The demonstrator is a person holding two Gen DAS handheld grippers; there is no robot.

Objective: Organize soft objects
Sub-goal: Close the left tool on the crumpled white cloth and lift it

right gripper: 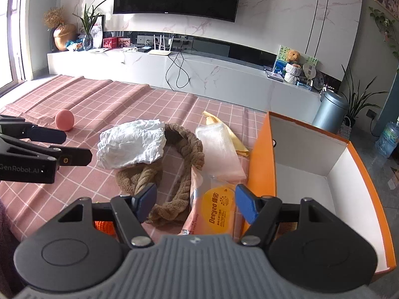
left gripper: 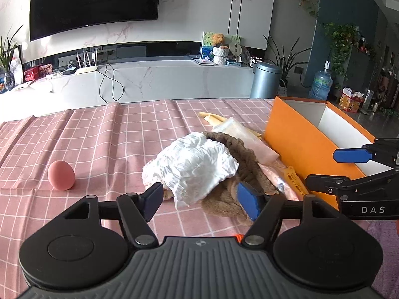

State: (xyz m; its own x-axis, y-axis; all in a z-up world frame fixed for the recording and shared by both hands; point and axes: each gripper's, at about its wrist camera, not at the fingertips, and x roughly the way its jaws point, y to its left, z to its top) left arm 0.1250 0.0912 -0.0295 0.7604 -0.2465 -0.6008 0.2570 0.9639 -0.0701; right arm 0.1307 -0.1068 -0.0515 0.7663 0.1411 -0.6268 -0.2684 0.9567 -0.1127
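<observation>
A pile of soft things lies on the pink checked tablecloth (left gripper: 99, 137): a crumpled white diaper (left gripper: 194, 162) (right gripper: 132, 147) on a brown braided headband (left gripper: 249, 164) (right gripper: 184, 149), a pink wipes pack (right gripper: 214, 206), a clear pouch (right gripper: 219, 149) and a yellow cloth (left gripper: 212, 118). A pink sponge egg (left gripper: 61, 175) (right gripper: 64, 119) sits apart at the left. My left gripper (left gripper: 202, 199) is open just before the diaper. My right gripper (right gripper: 195, 204) is open over the wipes pack, empty.
An open orange box (left gripper: 299, 144) (right gripper: 261, 164) with white inside stands at the right of the pile. Beyond the table are a white TV console, a grey bin (left gripper: 265, 79) and a water bottle (left gripper: 320, 84).
</observation>
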